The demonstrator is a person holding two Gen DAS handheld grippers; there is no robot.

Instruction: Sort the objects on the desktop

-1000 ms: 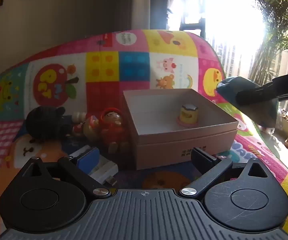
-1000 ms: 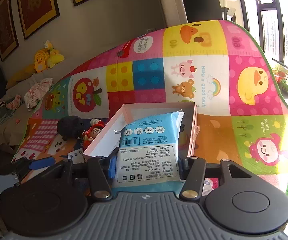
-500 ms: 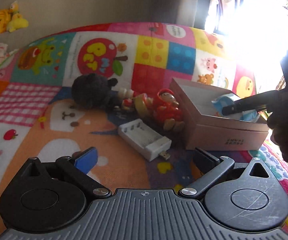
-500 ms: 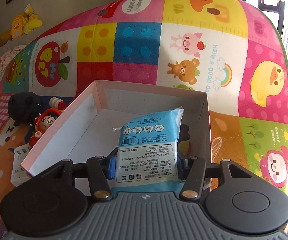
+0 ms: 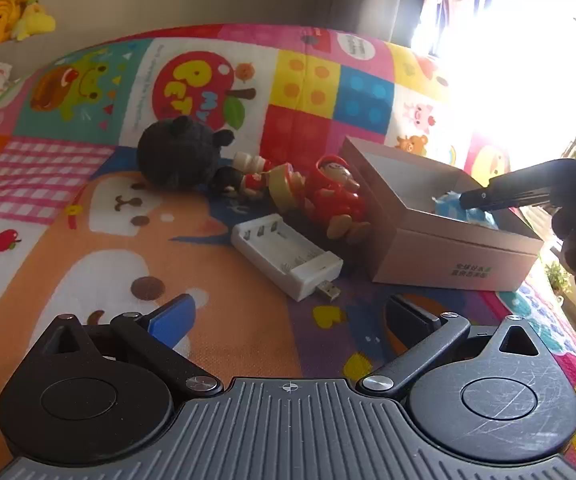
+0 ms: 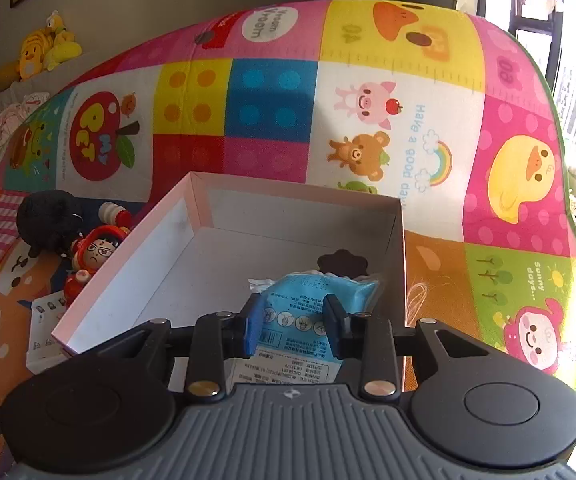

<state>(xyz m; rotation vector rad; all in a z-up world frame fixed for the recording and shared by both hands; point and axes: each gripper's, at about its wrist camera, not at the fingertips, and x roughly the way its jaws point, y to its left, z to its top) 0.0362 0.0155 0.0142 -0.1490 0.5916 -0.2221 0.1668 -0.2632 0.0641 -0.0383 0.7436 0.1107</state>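
Observation:
An open pink-white cardboard box [image 6: 136,276] sits on the colourful play mat; it also shows in the left wrist view [image 5: 448,256]. A blue tissue packet [image 6: 312,312] lies flat inside it at the near right, between the fingers of my right gripper [image 6: 294,330], whose jaws stand a little apart from its sides. The packet's corner [image 5: 446,204] shows over the box wall. My left gripper [image 5: 288,316] is open and empty, low over the mat, in front of a white battery charger [image 5: 284,252]. A red doll [image 5: 336,200] and a black plush [image 5: 176,156] lie left of the box.
A second small figure [image 5: 260,180] lies between the plush and the red doll. A dark item [image 6: 342,264] sits in the box's far right corner. Yellow plush toys [image 6: 44,48] rest on a sofa behind the mat. Windows stand at the right.
My right gripper lowered the tissue packet into the box and its fingers spread; the packet now lies flat. My left gripper swung left and down, towards the charger.

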